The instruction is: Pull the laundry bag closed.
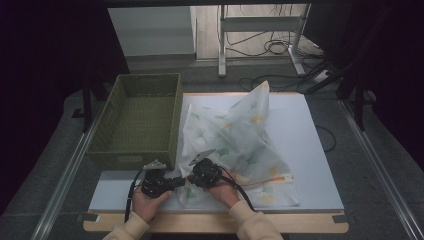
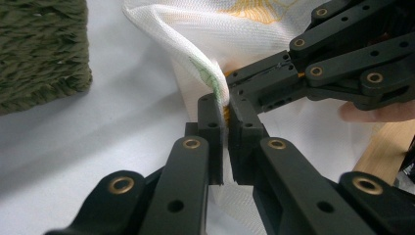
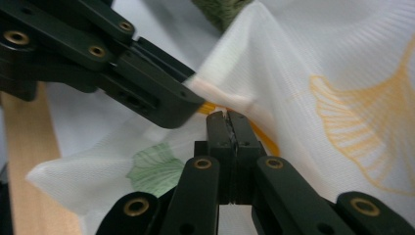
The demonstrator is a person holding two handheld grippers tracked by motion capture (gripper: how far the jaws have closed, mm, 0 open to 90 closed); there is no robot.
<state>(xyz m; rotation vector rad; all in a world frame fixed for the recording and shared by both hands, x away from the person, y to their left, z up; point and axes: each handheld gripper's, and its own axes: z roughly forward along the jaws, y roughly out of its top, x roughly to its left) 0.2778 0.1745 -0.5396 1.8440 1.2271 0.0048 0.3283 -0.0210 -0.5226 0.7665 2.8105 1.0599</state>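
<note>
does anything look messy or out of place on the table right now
The white printed mesh bag is not lying flat: it is rumpled, with one corner peaked up toward the far edge. The left gripper and right gripper both pinch its near edge. The green basket sits squarely.

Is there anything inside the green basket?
No, the high view shows the green basket with a bare woven floor; the cloth lies beside it.

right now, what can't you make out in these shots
- High view: both grippers' jaw tips, too small and dark against the mesh bag.
- Left gripper view: green basket, cut off by the frame edge.
- Right gripper view: orange trim beyond the right gripper, hidden by the left gripper.
</note>
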